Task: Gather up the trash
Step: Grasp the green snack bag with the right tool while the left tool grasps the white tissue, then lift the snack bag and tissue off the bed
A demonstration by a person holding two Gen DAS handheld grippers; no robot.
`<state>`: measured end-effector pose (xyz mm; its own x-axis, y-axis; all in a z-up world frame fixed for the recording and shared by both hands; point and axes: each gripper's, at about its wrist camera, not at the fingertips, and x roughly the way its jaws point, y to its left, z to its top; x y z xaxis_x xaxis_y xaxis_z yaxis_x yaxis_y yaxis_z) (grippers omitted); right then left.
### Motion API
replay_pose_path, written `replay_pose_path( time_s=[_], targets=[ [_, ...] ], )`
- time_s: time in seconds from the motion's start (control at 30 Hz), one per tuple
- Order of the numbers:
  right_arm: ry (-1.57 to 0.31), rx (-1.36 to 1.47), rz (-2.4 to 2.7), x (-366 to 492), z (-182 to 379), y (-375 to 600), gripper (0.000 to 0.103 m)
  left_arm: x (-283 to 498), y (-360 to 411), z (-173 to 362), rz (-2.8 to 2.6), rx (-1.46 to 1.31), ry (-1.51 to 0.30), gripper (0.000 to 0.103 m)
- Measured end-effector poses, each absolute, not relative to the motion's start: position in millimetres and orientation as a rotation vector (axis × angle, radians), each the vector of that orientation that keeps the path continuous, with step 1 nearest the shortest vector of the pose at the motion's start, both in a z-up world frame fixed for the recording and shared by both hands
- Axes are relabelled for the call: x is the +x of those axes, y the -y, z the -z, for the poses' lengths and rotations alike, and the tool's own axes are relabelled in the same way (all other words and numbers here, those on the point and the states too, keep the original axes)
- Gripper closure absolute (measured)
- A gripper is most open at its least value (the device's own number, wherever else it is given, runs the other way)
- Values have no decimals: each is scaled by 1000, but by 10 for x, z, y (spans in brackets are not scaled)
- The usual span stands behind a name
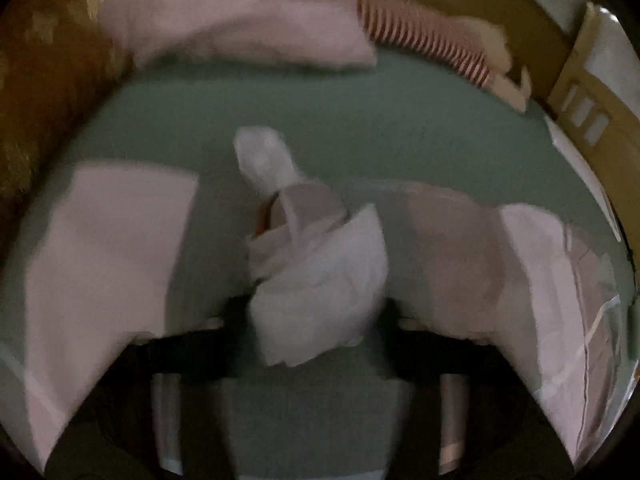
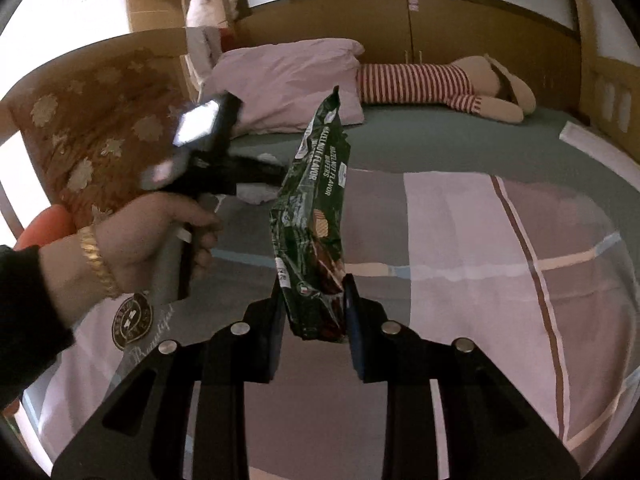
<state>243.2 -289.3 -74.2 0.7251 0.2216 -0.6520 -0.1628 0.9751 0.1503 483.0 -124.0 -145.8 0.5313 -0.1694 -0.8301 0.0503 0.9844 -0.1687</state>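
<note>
In the left wrist view, which is blurred, a crumpled white tissue (image 1: 320, 280) fills the gap between the dark fingers of my left gripper (image 1: 316, 316), which looks shut on it. A second white tissue (image 1: 260, 156) lies just beyond on the green sheet (image 1: 360, 128). In the right wrist view my right gripper (image 2: 314, 312) is shut on the lower end of a green wafer wrapper (image 2: 316, 200), which stands up from the jaws. To its left a hand (image 2: 160, 232) holds the left gripper (image 2: 264, 172) low over the bed, by white tissue (image 2: 256, 194).
A pink pillow (image 2: 288, 80) and a plush toy in a red-striped top (image 2: 416, 82) lie at the head of the bed. A brown flower-patterned cushion (image 2: 96, 132) stands at the left. A pink patchwork blanket (image 2: 480, 260) covers the near part. Wooden panels (image 2: 480, 32) back the bed.
</note>
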Motion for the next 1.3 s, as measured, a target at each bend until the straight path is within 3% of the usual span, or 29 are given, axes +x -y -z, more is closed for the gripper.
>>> replay_pose_path(
  time_s=[0.03,0.13,0.5,0.67,1.0,1.3],
  targets=[
    [-736,90,-214,2438,748,2898,75,4743,1208,1446,121,-134,-976,71],
    [-744,118,-209,2447,720,2938,75,4487,1175,1367,156,-95,-983,79],
    [-711,175,-249,1558,-59,2748,75,1901,619,52,255,25,-809,75],
    [-642,151,-219,700,-340,2578,75,997,421,-149,245,-17,-756,74],
    [-628,98,-188,-26,-227,2388,75,290,412,-14,271,-23,-722,72],
    [-607,72,-128,-56,-238,2424,75,417,452,230,259,-10,-782,72]
  ],
)
